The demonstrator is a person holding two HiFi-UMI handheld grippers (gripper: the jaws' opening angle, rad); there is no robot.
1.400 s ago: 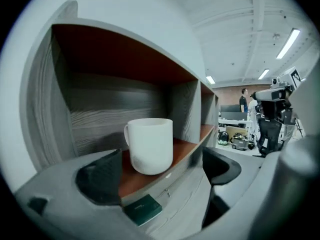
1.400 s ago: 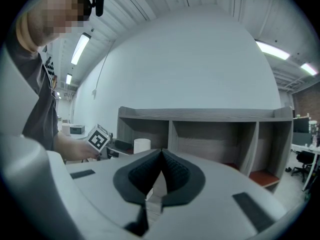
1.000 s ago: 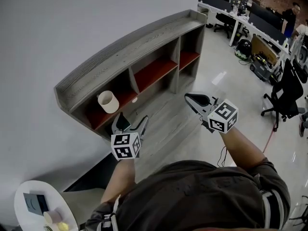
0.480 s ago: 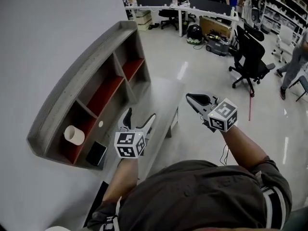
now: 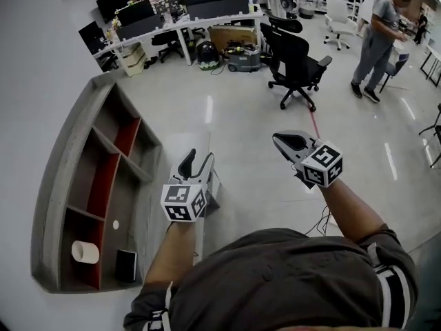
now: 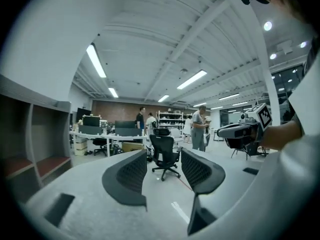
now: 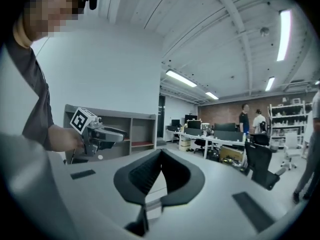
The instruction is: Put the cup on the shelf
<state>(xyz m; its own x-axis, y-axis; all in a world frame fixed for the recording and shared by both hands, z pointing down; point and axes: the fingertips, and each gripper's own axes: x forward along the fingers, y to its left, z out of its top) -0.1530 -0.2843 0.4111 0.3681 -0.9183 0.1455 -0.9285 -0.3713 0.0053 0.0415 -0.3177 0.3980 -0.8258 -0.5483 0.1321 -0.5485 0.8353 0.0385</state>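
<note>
Though just narrowed, left tongs [image 5: 198, 160] apart and empty, right tongs [image 5: 281, 140] tip-to-tip; cup [image 5: 85, 252] small in shelf [image 5: 58, 178], details indistinct.

Grey wooden shelf unit [image 5: 60, 178] w/ red boards [image 5: 103, 185], white cup [image 5: 85, 252] on end board, dark box [image 5: 125, 265], poss. a tablet, in compartment below.

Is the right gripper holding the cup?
No, the right gripper has its jaws shut together on nothing, while the cup sits in the shelf.
</note>
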